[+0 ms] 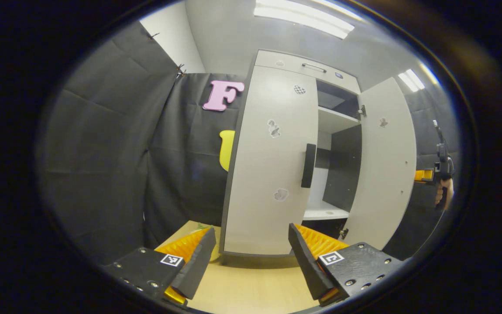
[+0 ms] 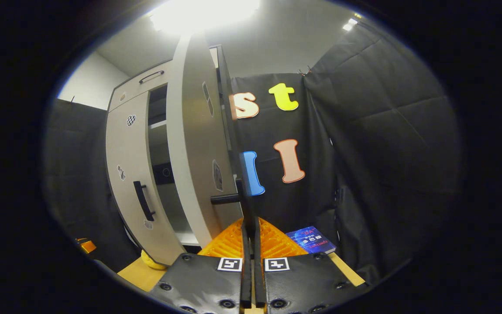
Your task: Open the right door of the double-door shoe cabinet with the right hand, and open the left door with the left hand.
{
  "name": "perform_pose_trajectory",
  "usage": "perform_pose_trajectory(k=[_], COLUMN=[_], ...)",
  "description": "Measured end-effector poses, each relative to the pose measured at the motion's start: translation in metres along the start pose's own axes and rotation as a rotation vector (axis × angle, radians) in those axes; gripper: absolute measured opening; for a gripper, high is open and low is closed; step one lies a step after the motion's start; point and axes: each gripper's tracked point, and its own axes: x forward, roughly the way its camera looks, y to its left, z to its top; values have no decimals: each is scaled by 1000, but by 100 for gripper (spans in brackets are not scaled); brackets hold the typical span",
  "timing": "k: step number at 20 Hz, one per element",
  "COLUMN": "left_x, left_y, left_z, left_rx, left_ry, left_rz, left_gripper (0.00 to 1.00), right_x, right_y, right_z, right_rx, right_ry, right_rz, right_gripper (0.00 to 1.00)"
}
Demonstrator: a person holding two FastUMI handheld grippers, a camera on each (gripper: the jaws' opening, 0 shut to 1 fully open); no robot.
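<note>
A: Right claw (image 2: 249,244) pinched on right door (image 2: 194,144) handle (image 2: 243,205), door swung out.
B: Left claw (image 1: 251,257) wide, over tabletop (image 1: 251,288), facing left door (image 1: 268,161) handle (image 1: 308,165), door's shut, prob next grab.

Wooden table (image 1: 251,288) (shoe cabinet (image 1: 273,165), book (image 2: 311,240))

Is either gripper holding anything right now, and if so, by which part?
The right gripper is shut on the right door's handle, gripping the vertical bar near its lower end. The left gripper is open and holds nothing, facing the closed left door.
</note>
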Motion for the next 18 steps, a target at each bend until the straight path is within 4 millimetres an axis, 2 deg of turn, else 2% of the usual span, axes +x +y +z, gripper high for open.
perform_pose_trajectory(k=[4,6,8,9,10,11,12,13,15,17,18], left_x=[-2,-3,-1,2,6,10,13,18,26,35,40], left_y=[3,2,3,3,1,-2,-5,-8,-16,-24,-29], left_z=[-6,-7,-7,-7,-7,-6,-5,-2,7,17,22], left_rx=[5,-15,-25,-28,-28,-28,-28,-30,-34,-33,-32], left_ry=[13,14,14,11,11,11,9,5,-6,-16,-21], left_rz=[3,4,8,4,-2,-11,-18,-28,-52,-73,-86], left_gripper=[96,96,96,96,96,96,96,96,96,96,96], right_x=[-22,-38,-51,-55,-63,-68,-69,-72,-74,-77,-78], right_y=[-3,-18,-31,-39,-46,-51,-55,-57,-66,-79,-84], right_z=[-11,-16,-14,-14,-14,-14,-13,-13,-16,-10,-8], right_rx=[9,-7,-27,-33,-43,-56,-72,-85,-84,-66,-58], right_ry=[-17,-24,-45,-47,-42,-35,-31,-22,9,12,8], right_rz=[-22,-77,-122,-139,-165,-178,-192,-198,-234,-291,-313], right_gripper=[5,5,0,5,2,18,22,32,64,95,99])
